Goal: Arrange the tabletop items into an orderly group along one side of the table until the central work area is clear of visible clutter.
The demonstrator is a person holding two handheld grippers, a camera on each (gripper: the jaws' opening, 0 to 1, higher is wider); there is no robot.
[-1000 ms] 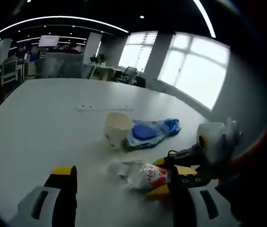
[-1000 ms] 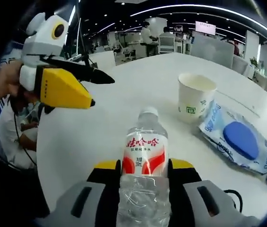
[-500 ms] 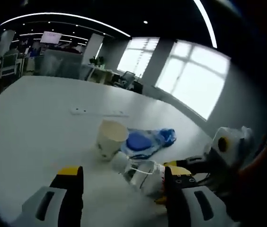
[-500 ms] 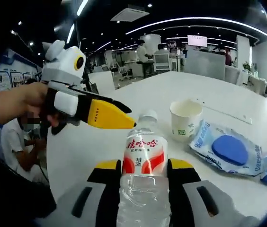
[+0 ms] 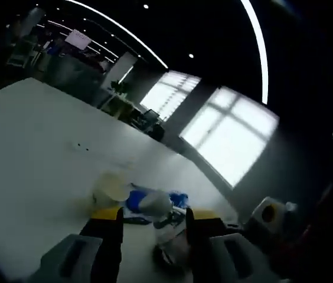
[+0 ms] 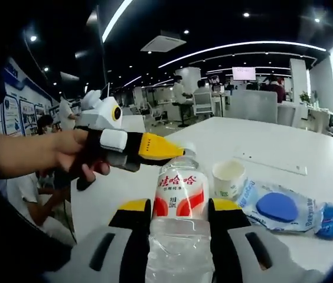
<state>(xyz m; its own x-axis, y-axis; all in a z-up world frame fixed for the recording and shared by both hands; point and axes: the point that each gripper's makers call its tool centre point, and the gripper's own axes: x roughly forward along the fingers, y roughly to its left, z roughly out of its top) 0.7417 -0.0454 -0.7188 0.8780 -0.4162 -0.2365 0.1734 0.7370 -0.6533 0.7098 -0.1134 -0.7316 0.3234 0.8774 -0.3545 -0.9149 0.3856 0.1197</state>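
Observation:
My right gripper (image 6: pixel 181 207) is shut on a clear water bottle (image 6: pixel 181 191) with a red and white label, held upright above the white table (image 6: pixel 273 147). My left gripper (image 6: pixel 175 150), held in a person's hand, reaches in from the left with its yellow jaws at the bottle's white cap. In the left gripper view my left gripper (image 5: pixel 153 217) has its jaws narrowed on either side of the cap (image 5: pixel 154 203), with a small gap showing beside it. On the table stand a paper cup (image 6: pixel 228 178) and a blue wipes pack (image 6: pixel 278 207).
A small blue packet (image 6: pixel 332 212) lies to the right of the wipes pack. A long thin strip (image 6: pixel 273 162) lies on the table behind the cup. Office desks, chairs and people (image 6: pixel 181 94) are in the background, and windows (image 5: pixel 231 135) line the far wall.
My right gripper has lifted the bottle higher. My left gripper has moved in onto the cap and its jaws have narrowed around it. Both views have tilted upward.

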